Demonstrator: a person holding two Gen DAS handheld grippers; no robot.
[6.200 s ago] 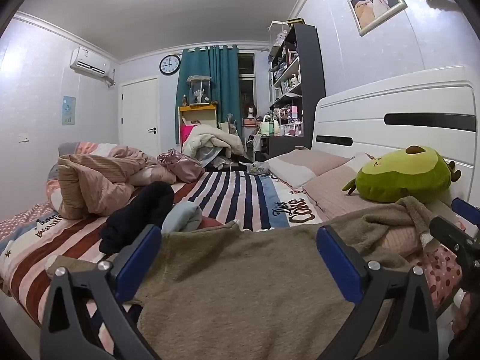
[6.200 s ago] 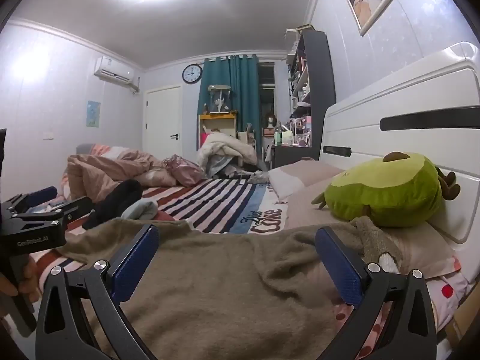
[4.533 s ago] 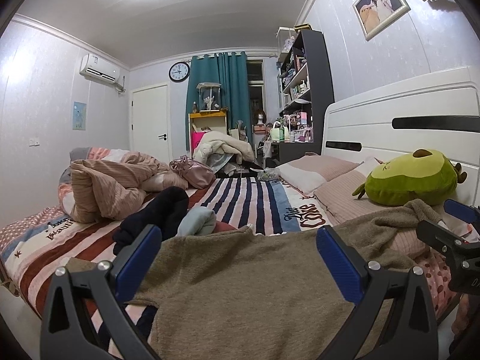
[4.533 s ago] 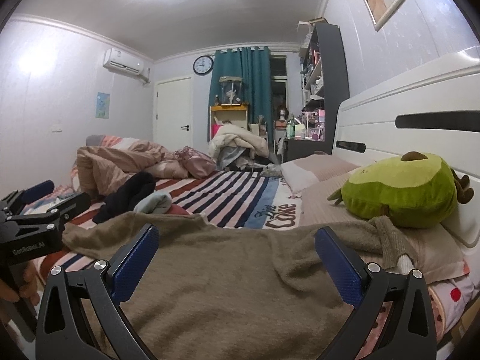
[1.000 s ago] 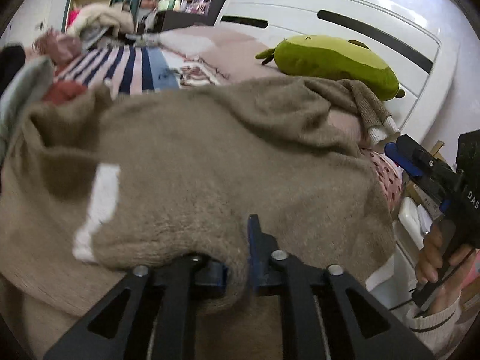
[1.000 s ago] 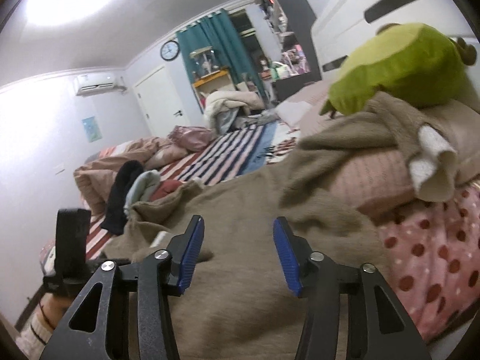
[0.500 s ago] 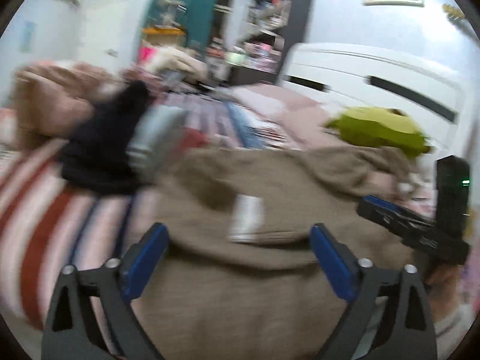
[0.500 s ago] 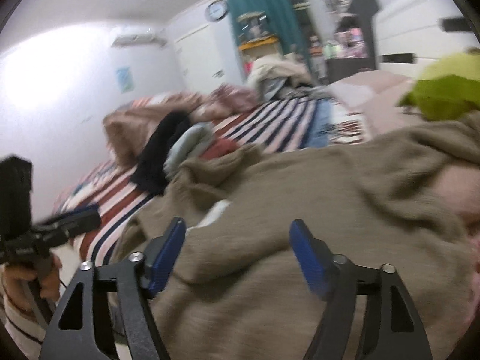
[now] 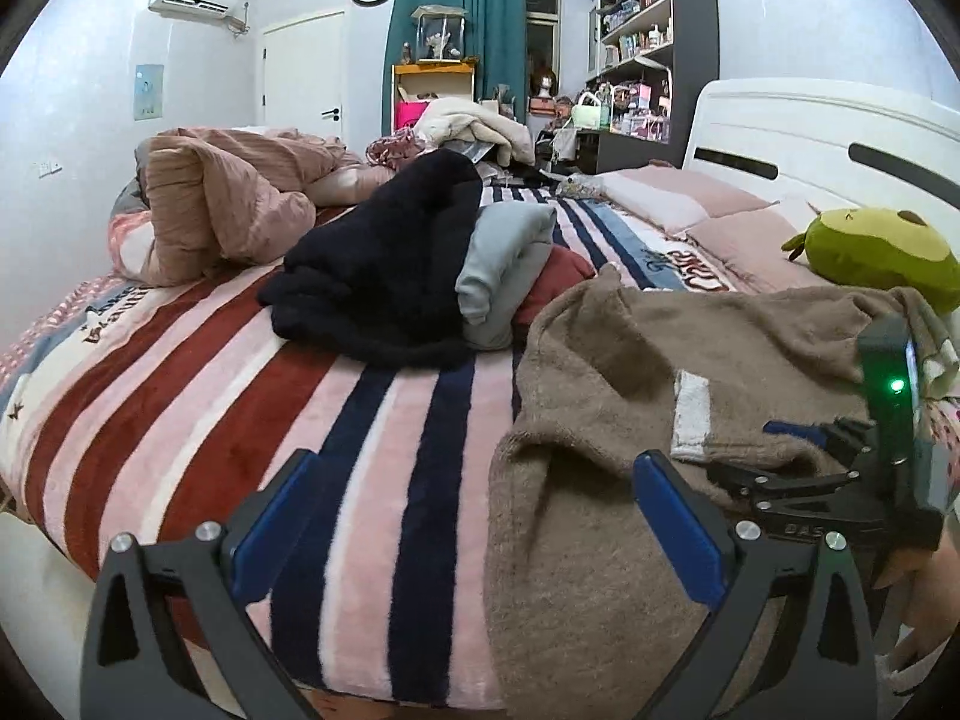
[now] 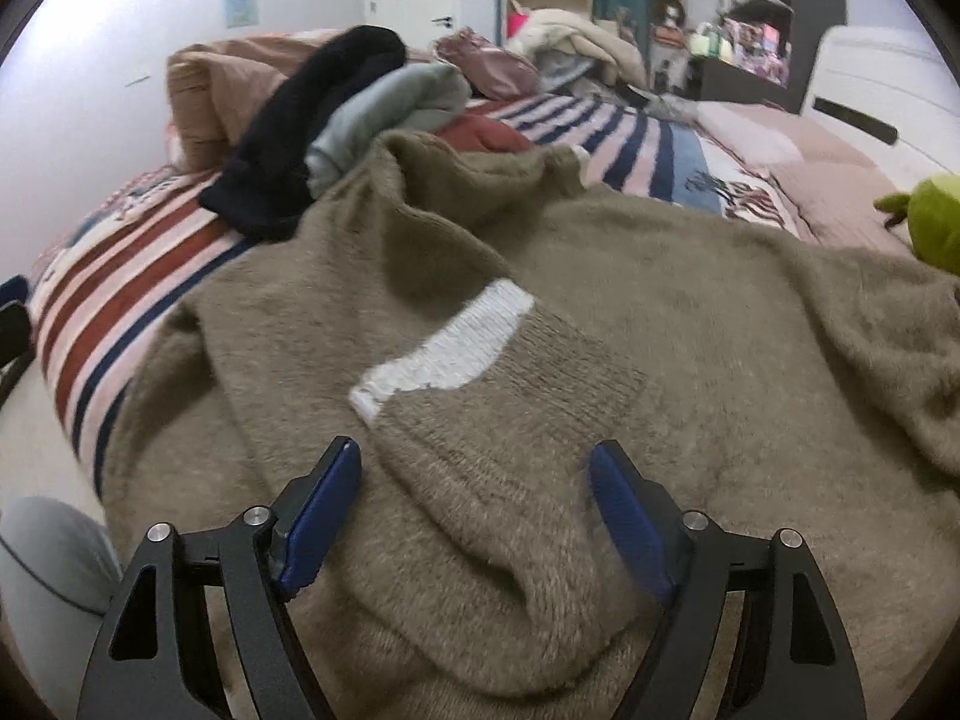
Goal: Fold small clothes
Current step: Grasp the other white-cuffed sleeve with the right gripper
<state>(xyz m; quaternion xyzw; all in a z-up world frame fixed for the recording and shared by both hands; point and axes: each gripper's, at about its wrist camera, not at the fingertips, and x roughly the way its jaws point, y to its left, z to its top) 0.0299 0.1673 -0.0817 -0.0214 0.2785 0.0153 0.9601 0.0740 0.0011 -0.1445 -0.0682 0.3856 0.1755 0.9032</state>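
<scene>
A fuzzy brown sweater [image 9: 606,540] lies spread on the striped bed, one sleeve folded across its body with the white cuff [image 9: 690,420] lying on top. My left gripper [image 9: 480,534] is open and empty, low over the sweater's left edge. In the right wrist view the sweater [image 10: 690,312] fills the frame, and the folded sleeve with its white cuff [image 10: 450,348] runs up between the fingers. My right gripper [image 10: 477,522] is open and straddles that sleeve without closing on it. It also shows in the left wrist view [image 9: 804,462].
A black garment [image 9: 384,264], a grey one [image 9: 504,264] and a red one [image 9: 561,282] are piled beyond the sweater. A pink duvet [image 9: 216,204] lies far left. A green plush [image 9: 882,252] and pillows [image 9: 678,198] sit by the white headboard [image 9: 810,138].
Both grippers were wide open over the flat sweater. My left gripper pinched the sleeve, carried it across the body and let go. My right gripper has come down over the folded sleeve.
</scene>
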